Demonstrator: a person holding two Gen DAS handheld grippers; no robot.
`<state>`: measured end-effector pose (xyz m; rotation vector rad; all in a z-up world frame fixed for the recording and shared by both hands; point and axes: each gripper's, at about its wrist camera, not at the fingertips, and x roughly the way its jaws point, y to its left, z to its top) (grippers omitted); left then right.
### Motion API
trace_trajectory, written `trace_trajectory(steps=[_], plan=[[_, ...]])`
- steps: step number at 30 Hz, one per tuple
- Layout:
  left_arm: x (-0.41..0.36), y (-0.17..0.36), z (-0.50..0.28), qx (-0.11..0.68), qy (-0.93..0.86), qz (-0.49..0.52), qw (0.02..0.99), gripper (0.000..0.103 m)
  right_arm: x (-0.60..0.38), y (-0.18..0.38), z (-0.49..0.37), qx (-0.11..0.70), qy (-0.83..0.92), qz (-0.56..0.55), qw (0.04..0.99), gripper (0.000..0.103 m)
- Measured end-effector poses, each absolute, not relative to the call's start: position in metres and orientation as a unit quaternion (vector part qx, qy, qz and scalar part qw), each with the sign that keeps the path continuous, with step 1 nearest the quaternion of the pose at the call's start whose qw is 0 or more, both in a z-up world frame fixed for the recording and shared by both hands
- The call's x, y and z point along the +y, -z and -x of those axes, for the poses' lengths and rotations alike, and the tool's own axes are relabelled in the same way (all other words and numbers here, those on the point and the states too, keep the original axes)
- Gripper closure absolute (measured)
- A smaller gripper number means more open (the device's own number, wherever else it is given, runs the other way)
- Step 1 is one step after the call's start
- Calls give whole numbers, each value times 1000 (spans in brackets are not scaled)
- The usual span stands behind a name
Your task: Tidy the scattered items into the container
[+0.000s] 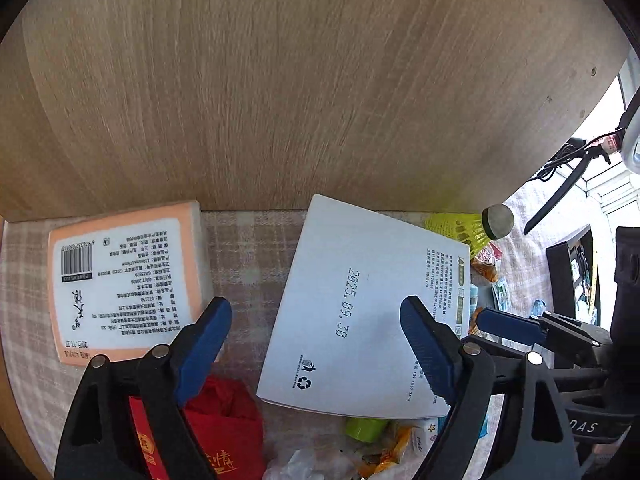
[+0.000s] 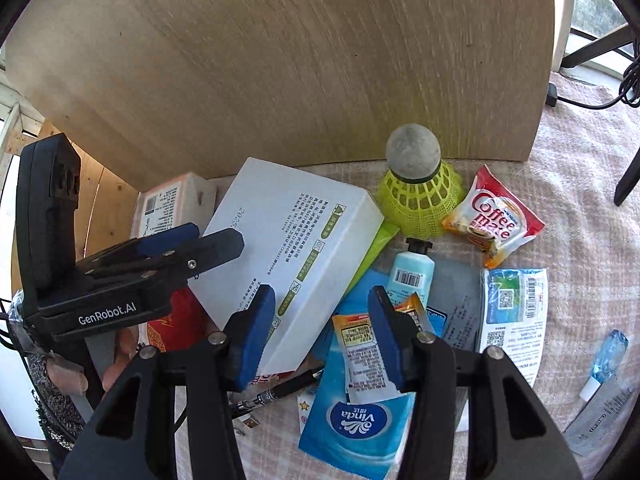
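A white box (image 1: pixel 360 308) lies tilted on the checked cloth; it also shows in the right wrist view (image 2: pixel 296 240). An orange tissue pack (image 1: pixel 124 280) lies left of it against the wooden panel (image 1: pixel 280 80). My left gripper (image 1: pixel 316 344) is open and empty, low over the gap between pack and box. My right gripper (image 2: pixel 322 332) is open and empty above a small sachet (image 2: pixel 364 356) and a blue Vinda tissue pack (image 2: pixel 356 420). A yellow shuttlecock (image 2: pixel 416 184), a Coffee-mate sachet (image 2: pixel 494 216) and a blue tube (image 2: pixel 412 276) lie beyond it.
A red packet (image 1: pixel 224 428) lies under the left gripper. A pen (image 2: pixel 280 392), a printed leaflet (image 2: pixel 512 320), a blue correction-tape roller (image 2: pixel 608 360) and a grey ruler (image 2: pixel 600 420) lie on the cloth (image 2: pixel 580 184). The wooden panel (image 2: pixel 280 60) stands behind everything. The left gripper shows at the left of the right view (image 2: pixel 160 256).
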<state>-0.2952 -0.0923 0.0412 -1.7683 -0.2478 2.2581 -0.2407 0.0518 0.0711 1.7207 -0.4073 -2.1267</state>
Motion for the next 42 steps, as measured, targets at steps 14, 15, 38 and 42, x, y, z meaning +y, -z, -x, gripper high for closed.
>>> trace_trajectory(steps=[14, 15, 38, 42], plan=[[-89, -50, 260, -113, -767, 613, 151, 41, 36, -80, 240, -128, 768, -596, 199, 61], [-90, -54, 257, -114, -770, 610, 150, 41, 36, -84, 239, -129, 770, -592, 201, 61], [73, -174, 213, -39, -808, 521, 273, 41, 225, -194, 140, -153, 848, -491, 127, 61], [146, -181, 203, -12, -800, 508, 319, 41, 293, -201, 121, -168, 861, -475, 70, 61]])
